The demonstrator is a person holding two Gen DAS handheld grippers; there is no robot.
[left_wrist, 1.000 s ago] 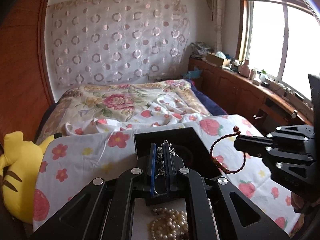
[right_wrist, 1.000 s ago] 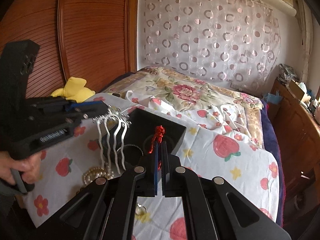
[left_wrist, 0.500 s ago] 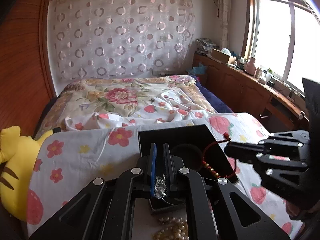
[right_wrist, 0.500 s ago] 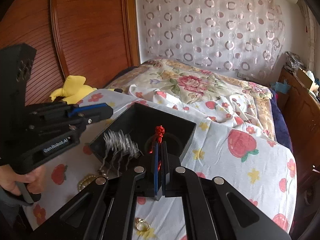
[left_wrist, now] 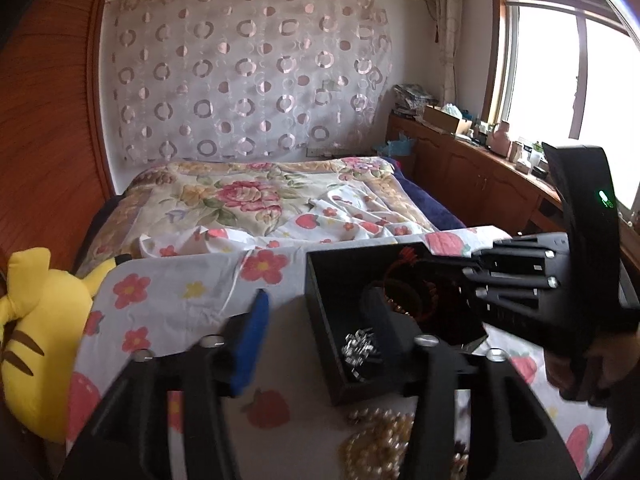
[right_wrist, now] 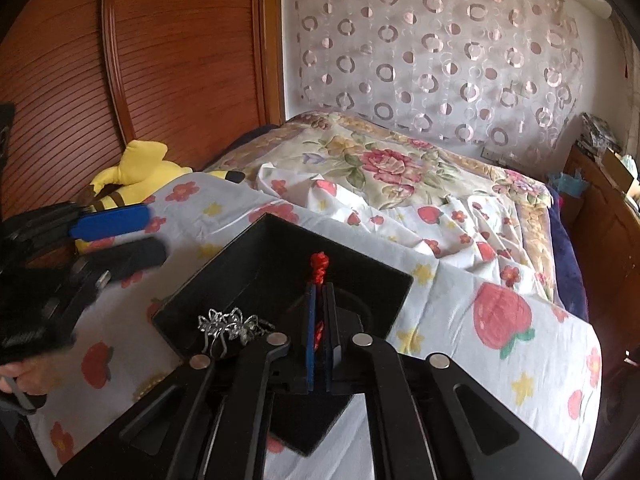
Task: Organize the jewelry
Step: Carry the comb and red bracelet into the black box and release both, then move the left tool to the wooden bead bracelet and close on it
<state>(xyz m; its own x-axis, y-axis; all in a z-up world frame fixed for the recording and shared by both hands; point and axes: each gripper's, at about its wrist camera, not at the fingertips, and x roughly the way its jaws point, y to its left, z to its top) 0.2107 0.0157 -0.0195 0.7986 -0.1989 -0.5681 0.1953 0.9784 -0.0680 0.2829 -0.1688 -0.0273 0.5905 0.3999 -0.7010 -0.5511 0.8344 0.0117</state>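
Note:
A black jewelry box (left_wrist: 320, 280) (right_wrist: 248, 240) stands on the strawberry-print sheet. A silver hair comb (left_wrist: 360, 350) (right_wrist: 228, 322) lies inside it, near the front wall. My left gripper (left_wrist: 316, 320) (right_wrist: 120, 238) hovers over the box's left side. Its jaws are opening wide and nothing is between them. My right gripper (right_wrist: 320, 308) (left_wrist: 440, 276) reaches down into the box, pinching a red cord bracelet (right_wrist: 319, 268) (left_wrist: 400, 276). Its jaws are just starting to part, with the cord still between the pads. A pearl necklace (left_wrist: 376, 440) lies on the sheet in front of the box.
A yellow plush toy (left_wrist: 36, 320) (right_wrist: 136, 164) sits at the left edge of the bed against the wooden panel. A floral bedcover (left_wrist: 240, 200) stretches behind the box. Wooden cabinets (left_wrist: 480, 184) with clutter run under the window on the right.
The left gripper let the silver comb drop into the box and its jaws spread apart. The right gripper came down with the red bracelet into the box.

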